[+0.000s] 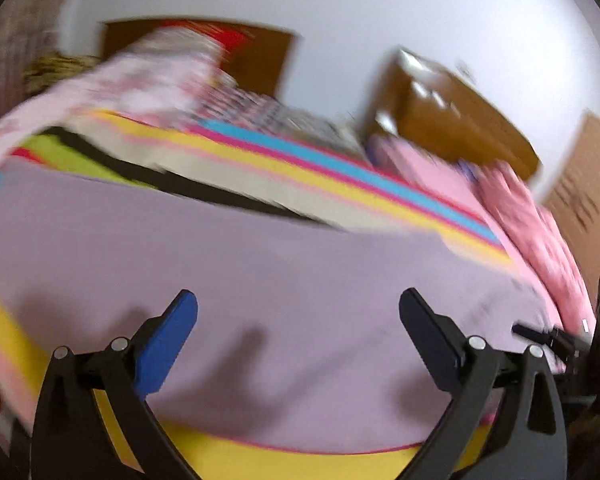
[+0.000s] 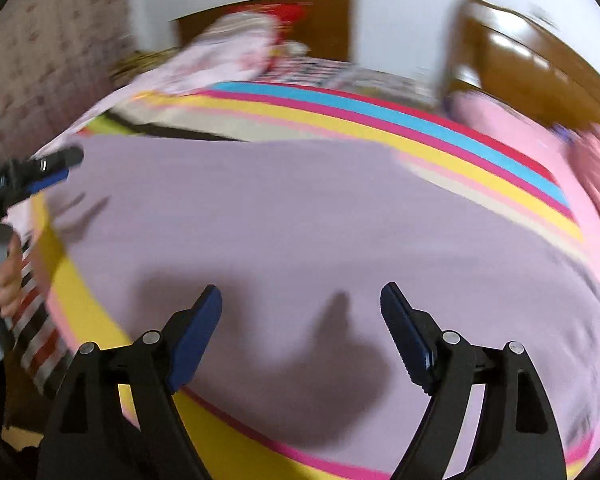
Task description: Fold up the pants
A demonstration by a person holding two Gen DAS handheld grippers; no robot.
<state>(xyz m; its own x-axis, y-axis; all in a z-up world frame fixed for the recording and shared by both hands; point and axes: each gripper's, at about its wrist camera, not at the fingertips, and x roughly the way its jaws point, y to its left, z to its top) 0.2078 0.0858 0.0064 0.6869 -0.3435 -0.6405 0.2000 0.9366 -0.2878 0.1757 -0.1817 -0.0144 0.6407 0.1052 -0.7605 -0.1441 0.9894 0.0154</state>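
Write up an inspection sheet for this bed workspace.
Surface: striped bedspread, yellow, pink and blue bands.
Job's things: lilac pants spread flat, image blurred.
Clutter: pink floral cloth and pink bedding at the edges.
Grippers: left gripper open, nothing between; right gripper open, nothing between.
Cables: nothing seen.
Surroundings: brown headboard, wooden cabinet, white wall.

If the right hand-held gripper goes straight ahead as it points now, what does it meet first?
Most likely the lilac pants spread flat on the striped bed cover; nothing lies between its open fingers.
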